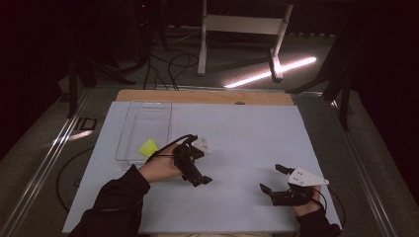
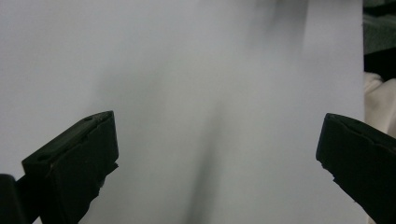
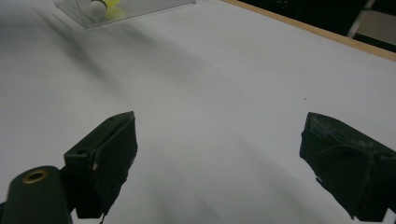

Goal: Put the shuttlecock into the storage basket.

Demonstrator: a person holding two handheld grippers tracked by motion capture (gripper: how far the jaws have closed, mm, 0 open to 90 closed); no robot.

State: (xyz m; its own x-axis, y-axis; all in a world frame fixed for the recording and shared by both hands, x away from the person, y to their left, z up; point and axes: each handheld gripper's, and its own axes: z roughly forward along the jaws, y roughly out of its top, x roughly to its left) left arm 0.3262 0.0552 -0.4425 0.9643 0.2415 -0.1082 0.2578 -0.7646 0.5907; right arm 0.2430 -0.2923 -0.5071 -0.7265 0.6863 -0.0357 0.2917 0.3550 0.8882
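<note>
White table sheet (image 1: 237, 133): spread over a wooden top. Clear tray (image 1: 146, 129): set at its left side, a yellow item (image 1: 147, 147) held inside the near end. Left gripper (image 1: 196, 168): jaws spread wide, nothing gripped, just beside the tray. Right gripper (image 1: 274, 178): jaws wide, nothing gripped, near the right front.
</note>
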